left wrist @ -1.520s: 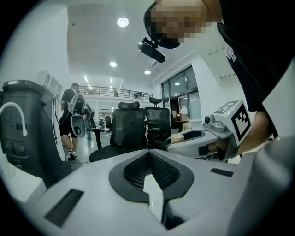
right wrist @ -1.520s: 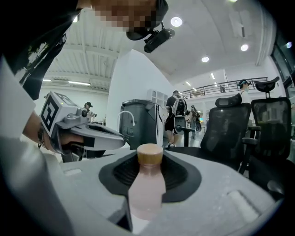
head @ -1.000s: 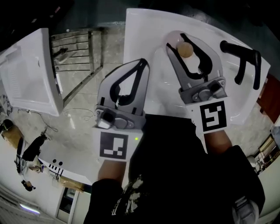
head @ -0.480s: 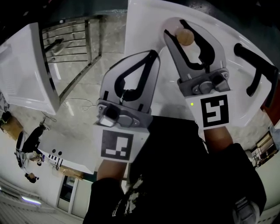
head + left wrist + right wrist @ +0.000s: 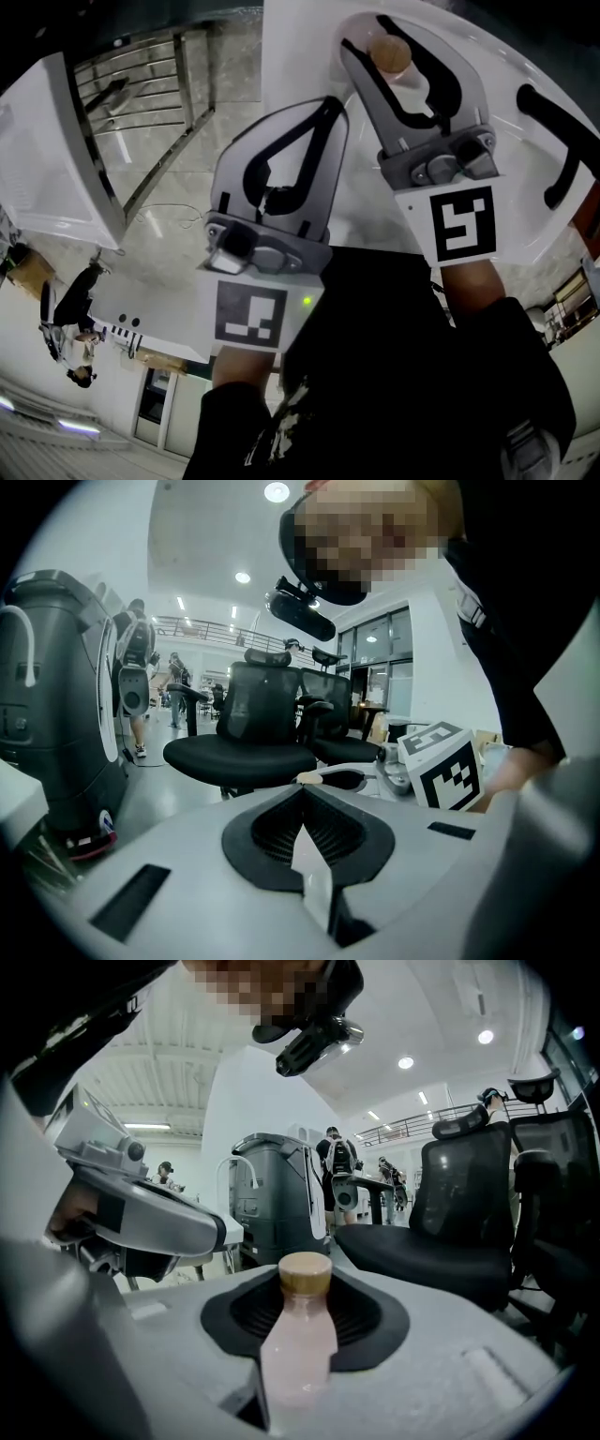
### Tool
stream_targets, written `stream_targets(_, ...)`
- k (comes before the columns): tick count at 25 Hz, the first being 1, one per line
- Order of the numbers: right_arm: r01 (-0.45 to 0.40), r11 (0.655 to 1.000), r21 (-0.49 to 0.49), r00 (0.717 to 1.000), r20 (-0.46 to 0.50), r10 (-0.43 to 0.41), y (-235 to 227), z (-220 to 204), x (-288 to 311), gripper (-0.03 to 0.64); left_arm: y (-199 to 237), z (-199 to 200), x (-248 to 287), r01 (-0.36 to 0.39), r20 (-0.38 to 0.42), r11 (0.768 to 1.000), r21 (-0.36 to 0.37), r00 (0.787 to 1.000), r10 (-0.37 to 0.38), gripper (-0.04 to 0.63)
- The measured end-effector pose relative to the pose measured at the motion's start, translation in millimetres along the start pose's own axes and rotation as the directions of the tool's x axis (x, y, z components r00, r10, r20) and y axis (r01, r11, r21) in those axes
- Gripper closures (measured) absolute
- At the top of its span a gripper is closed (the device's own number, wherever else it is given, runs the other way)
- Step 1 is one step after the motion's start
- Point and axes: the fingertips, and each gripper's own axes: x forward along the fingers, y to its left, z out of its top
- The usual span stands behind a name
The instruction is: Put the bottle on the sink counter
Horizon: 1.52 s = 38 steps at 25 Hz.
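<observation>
I see bare white bench (image 5: 295,56) left of my right gripper (image 5: 394,42), free to pass. A black faucet (image 5: 562,141) blocks the right side, and a steel rack (image 5: 141,94) stands past the left edge.

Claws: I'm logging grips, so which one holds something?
The right claw: its jaws clamp a pink bottle. The left claw has its jaws shut on nothing.

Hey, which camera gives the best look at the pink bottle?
The right gripper view: the bottle stands close and centred, pink body and tan cap both clear, clamped in the right gripper. The head view shows only its cap from above. The left gripper view gives at most a tiny tan speck.
</observation>
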Motion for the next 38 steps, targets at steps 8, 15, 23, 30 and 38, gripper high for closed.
stream_targets(8,-0.005,0.999,-0.032,1.0,-0.01,0.005,0,-6,0,0.488,2,-4,0,0.0,-0.009,1.0,0.0,1.0,0.0,0.581)
stream_targets(15,0.026,0.999,-0.024,1.0,0.011,-0.026,-3,-8,-3,0.486,-3,-10,-1,0.001,-0.02,1.0,0.005,1.0,-0.001,0.581)
stream_targets(23,0.058,0.996,-0.061,0.995,0.089,-0.052,-2,11,-6,0.368,-5,-6,-8,-0.008,-0.002,1.0,0.018,1.0,0.008,0.581)
stream_targets(30,0.048,0.993,-0.108,0.993,0.111,-0.036,7,32,-19,0.353,-14,4,-20,-0.021,0.02,0.999,0.039,1.0,0.02,0.581)
stream_targets(38,0.012,0.991,-0.131,0.988,0.155,0.008,27,67,-51,0.36,-34,13,-43,-0.024,0.032,0.998,0.059,0.999,0.022,0.581)
